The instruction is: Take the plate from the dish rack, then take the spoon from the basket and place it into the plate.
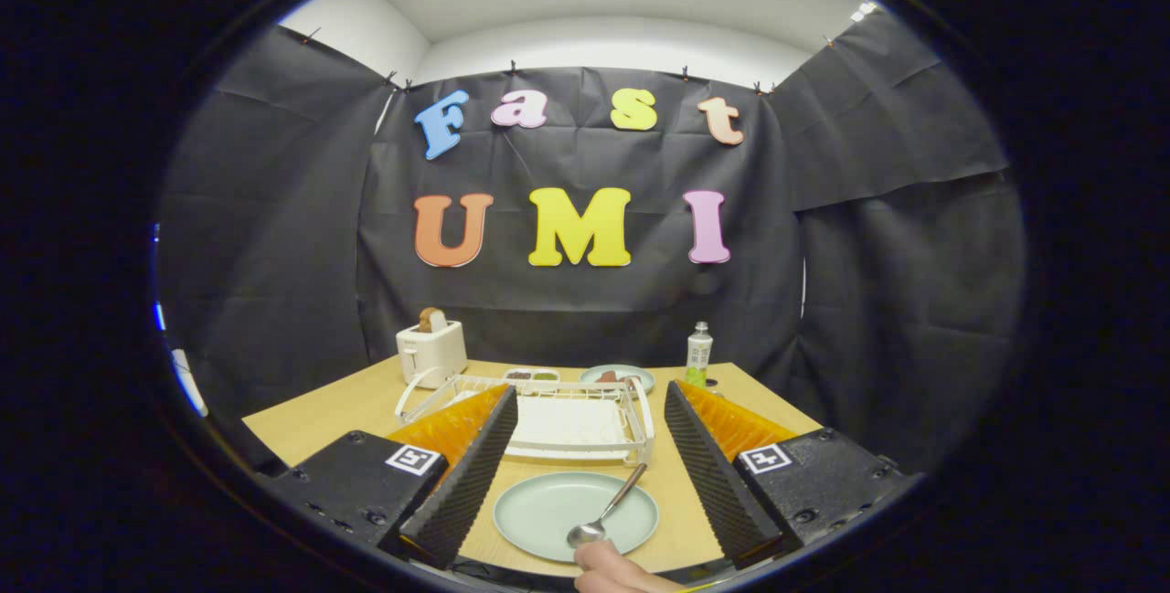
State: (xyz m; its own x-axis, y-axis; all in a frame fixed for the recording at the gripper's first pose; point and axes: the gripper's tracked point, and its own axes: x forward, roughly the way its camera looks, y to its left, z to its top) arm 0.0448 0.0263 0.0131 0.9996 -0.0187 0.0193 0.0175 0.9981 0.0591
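Observation:
A pale green plate (567, 513) lies flat on the wooden table (320, 419), between my two fingers and close to the table's near edge. A metal spoon (605, 513) rests on it, bowl toward me, its handle pointing away over the plate's far rim toward the rack. Just beyond the plate stands the white wire dish rack (558, 418) with its white tray. My gripper (582, 474) is open, its fingers wide apart on either side of the plate and touching nothing. A person's fingers (617, 570) reach in at the near edge, right by the spoon's bowl.
A white toaster (430, 351) with a slice of bread in it stands at the back left. Behind the rack sit a small divided dish (532, 375) and a second plate with food (618, 377). A bottle (698, 354) stands at the back right.

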